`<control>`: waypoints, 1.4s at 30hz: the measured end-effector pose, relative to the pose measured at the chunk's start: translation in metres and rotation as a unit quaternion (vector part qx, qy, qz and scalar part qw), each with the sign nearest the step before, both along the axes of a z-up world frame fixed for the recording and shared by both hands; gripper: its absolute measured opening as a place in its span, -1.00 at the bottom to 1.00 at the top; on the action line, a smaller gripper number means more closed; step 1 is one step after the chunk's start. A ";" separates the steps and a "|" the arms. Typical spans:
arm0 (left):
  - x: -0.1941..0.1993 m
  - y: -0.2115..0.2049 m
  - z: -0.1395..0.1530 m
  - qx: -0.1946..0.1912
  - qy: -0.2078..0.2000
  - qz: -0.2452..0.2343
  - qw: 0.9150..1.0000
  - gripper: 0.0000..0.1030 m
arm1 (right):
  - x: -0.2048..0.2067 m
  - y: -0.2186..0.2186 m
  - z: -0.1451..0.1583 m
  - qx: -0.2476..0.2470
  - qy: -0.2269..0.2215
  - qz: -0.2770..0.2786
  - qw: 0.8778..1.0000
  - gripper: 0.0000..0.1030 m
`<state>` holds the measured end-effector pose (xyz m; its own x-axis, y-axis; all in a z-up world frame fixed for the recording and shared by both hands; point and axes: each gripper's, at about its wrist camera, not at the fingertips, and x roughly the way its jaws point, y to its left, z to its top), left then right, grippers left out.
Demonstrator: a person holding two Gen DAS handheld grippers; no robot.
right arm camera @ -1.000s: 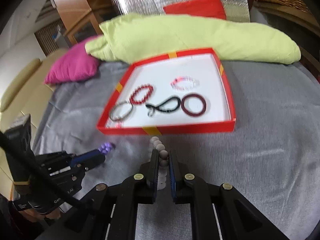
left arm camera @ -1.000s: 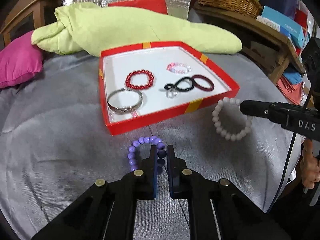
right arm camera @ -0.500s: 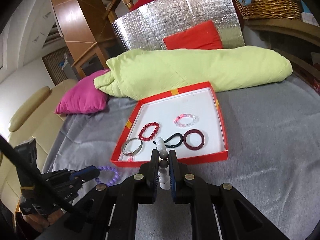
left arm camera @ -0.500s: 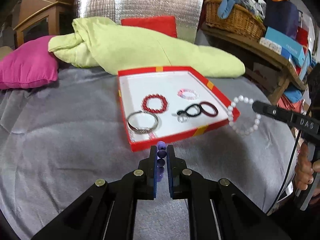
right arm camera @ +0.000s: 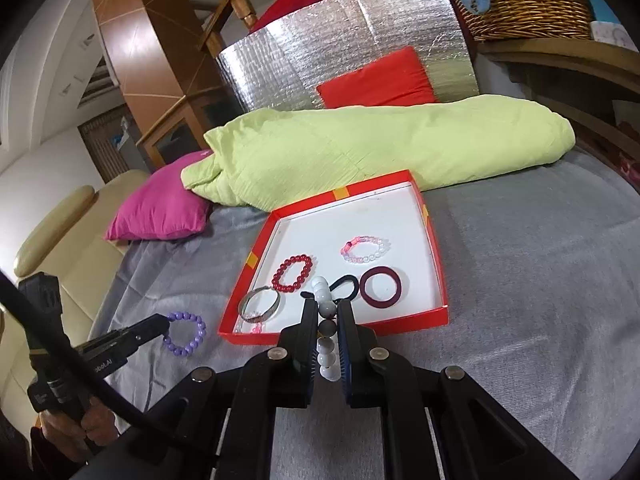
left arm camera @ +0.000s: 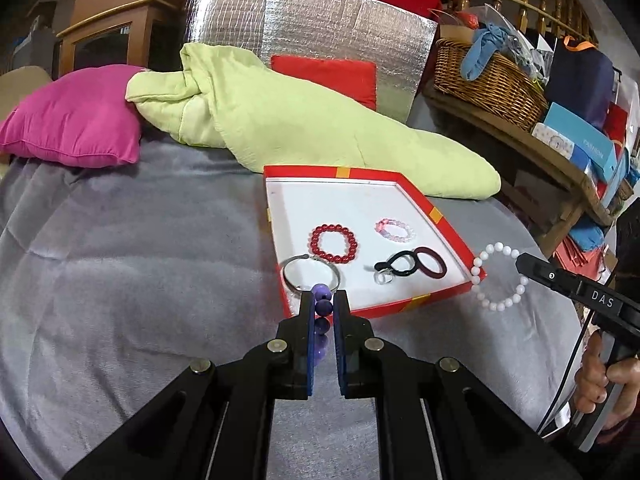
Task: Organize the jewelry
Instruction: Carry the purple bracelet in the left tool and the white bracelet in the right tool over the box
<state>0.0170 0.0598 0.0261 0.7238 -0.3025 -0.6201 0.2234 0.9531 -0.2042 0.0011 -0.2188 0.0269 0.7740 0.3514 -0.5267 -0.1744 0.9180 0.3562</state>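
Gleaming round purple beads (left arm camera: 322,305) between jaws

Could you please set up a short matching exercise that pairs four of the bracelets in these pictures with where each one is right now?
Things:
1. purple round-bead bracelet
2. white round-bead bracelet
3. red glossy-bead bracelet
4. silver metal bangle

Places:
A. lying in the red cardboard tray, in its near left corner
B. pinched in the left tool, off the grey cloth
C. lying in the tray, just beyond the bangle
D. pinched in the right tool, hanging by the tray's near right corner

Pairs: 1-B, 2-D, 3-C, 4-A
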 end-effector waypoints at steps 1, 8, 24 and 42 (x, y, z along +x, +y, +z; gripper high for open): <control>0.001 -0.002 0.000 -0.002 -0.001 -0.001 1.000 -0.82 | 0.000 -0.001 0.001 0.001 -0.001 -0.002 1.000 -0.79; 0.012 -0.020 0.003 -0.015 -0.002 -0.012 1.000 -0.82 | 0.007 -0.009 0.002 0.012 -0.001 -0.027 1.000 -0.79; 0.042 -0.056 0.002 -0.038 -0.010 -0.029 0.999 -0.82 | 0.042 -0.017 0.000 0.039 0.012 -0.052 0.998 -0.79; 0.071 -0.064 0.006 -0.044 -0.024 -0.029 0.998 -0.82 | 0.123 -0.008 -0.011 0.061 0.034 -0.026 0.997 -0.79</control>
